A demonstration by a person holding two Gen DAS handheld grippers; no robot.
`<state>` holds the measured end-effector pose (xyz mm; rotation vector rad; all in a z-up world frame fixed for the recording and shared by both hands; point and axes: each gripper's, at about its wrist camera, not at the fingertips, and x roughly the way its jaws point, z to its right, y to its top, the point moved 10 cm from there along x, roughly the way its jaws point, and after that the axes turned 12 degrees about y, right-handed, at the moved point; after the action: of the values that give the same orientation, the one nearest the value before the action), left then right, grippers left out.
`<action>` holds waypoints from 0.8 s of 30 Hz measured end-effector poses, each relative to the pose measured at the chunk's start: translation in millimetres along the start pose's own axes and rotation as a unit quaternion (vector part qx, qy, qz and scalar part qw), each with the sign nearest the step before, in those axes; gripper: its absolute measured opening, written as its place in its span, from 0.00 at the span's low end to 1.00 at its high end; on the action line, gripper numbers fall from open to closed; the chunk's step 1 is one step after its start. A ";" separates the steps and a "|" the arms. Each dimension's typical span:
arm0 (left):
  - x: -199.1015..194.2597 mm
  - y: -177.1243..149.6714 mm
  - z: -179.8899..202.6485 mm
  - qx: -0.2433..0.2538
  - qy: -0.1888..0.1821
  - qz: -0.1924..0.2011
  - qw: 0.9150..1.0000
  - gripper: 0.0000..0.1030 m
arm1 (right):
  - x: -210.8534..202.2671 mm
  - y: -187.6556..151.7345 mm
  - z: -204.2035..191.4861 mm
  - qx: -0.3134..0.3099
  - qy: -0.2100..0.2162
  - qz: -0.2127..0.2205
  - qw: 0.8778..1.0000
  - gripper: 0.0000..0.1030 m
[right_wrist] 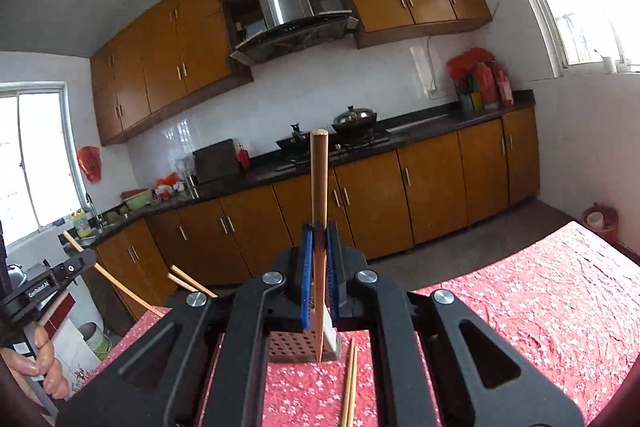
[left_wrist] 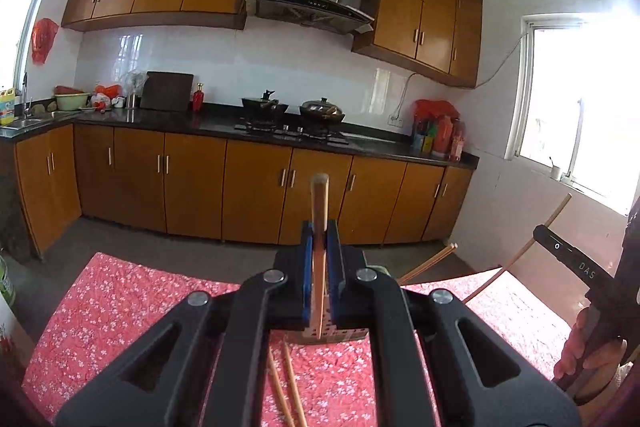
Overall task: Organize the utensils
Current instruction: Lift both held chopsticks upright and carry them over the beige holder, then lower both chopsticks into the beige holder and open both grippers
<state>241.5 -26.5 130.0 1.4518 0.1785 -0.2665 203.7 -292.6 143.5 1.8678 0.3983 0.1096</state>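
Left wrist: one chopstick [left_wrist: 319,223] gripped, two chopsticks [left_wrist: 286,387] loose.

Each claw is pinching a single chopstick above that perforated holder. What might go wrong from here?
The left claw grips its chopstick by a thin section, so it may twist or slip. The right claw holds its chopstick close to the holder; a nudge might tip it. Two loose chopsticks nearby could get knocked.
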 end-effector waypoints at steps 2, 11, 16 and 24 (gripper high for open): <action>2.1 12.8 12.6 -0.002 -0.004 0.017 1.000 0.07 | 3.8 12.8 -9.9 -0.009 0.009 0.016 1.000 0.07; 32.8 61.1 37.7 -0.018 0.022 0.083 0.996 0.07 | 38.1 39.4 -23.4 -0.038 0.017 0.062 0.997 0.07; 59.3 59.9 47.5 -0.008 0.035 0.102 0.994 0.07 | 69.6 26.6 -18.9 -0.047 0.012 0.064 0.997 0.07; 106.3 26.2 48.5 -0.008 0.027 0.061 0.998 0.07 | 112.1 -11.8 -7.4 -0.055 0.002 0.025 0.998 0.07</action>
<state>348.8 -79.7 130.7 1.4489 0.1352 -0.1252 304.3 -246.1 121.3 1.7687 0.3405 0.1660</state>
